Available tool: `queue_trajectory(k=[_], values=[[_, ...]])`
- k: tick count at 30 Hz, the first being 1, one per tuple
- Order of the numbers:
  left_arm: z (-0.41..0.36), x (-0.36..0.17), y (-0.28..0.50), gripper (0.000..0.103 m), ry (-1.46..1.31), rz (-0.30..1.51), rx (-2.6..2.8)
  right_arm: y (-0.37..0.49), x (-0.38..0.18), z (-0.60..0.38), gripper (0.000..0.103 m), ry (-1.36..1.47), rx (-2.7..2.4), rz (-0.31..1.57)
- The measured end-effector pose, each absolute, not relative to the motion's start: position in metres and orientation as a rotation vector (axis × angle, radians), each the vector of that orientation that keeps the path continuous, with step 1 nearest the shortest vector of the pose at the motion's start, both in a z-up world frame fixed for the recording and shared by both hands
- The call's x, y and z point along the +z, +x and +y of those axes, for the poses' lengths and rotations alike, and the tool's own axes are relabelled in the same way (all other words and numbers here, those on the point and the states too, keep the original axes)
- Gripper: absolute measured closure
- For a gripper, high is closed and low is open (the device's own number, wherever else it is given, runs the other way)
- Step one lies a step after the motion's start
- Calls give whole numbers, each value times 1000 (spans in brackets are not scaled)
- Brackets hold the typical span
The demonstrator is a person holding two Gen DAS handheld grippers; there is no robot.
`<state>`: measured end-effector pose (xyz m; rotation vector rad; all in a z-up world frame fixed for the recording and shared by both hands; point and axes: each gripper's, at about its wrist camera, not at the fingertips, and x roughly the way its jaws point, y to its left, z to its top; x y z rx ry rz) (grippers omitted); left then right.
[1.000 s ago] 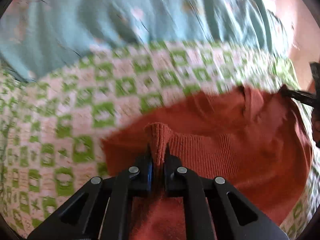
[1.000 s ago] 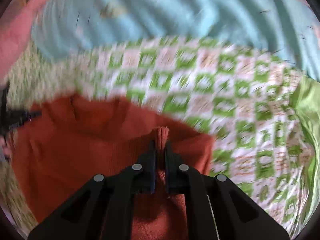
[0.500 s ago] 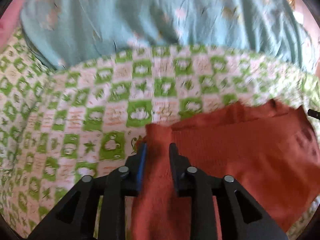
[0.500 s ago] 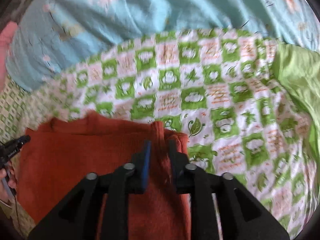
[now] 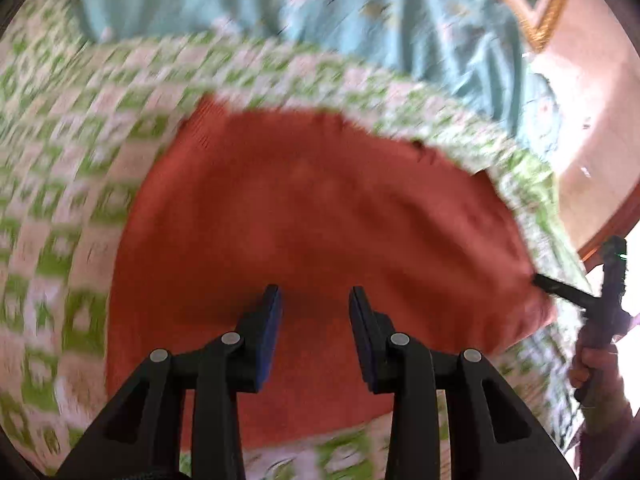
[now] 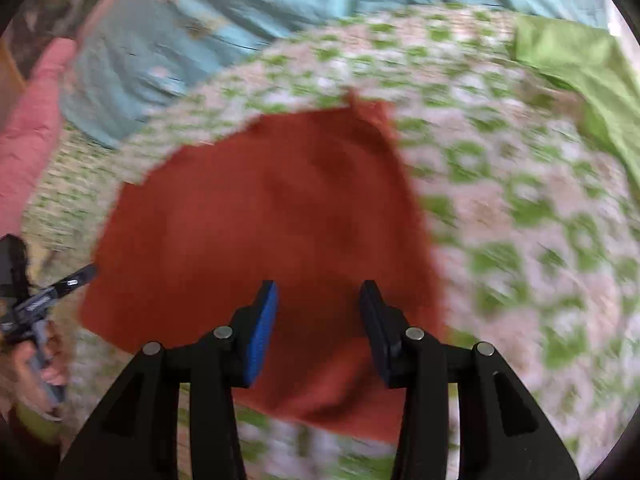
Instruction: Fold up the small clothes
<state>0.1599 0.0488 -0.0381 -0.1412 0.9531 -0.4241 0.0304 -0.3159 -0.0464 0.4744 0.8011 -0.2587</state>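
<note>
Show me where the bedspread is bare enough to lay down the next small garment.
Bare checked bedspread lies right of the rust-red garment, bounded by the light green cloth and, farther back, the rumpled blue sheet. A second bare strip lies left of the garment in the left wrist view. The middle is taken by the garment.

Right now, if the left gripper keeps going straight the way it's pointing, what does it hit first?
Most likely the rust-orange garment, lying on the green checked bedspread. The left gripper is opening with nothing pinched; depth is hard to judge.
</note>
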Motion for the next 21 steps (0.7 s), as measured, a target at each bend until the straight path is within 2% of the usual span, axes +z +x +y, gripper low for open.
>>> queue_trajectory(k=[5, 6, 9, 11, 13, 15, 21], values=[[73, -50, 147, 69, -200, 978, -374, -7, -44, -332, 58, 529, -336, 784], [76, -49, 143, 67, -213, 976, -368, -11, -41, -331, 58, 530, -351, 776], [82, -44, 126, 49, -276, 966, -360, -27, -30, -325, 58, 581, -312, 715], [88, -44, 112, 45, -340, 962, -355, -33, -21, -314, 56, 584, -284, 686], [92, -44, 103, 40, -393, 965, -350, -31, -16, -304, 48, 583, -254, 671], [93, -45, 93, 39, -440, 965, -353, -35, -12, -292, 44, 591, -224, 657], [93, -54, 68, 37, -543, 969, -344, -41, -14, -265, 43, 591, -150, 671]])
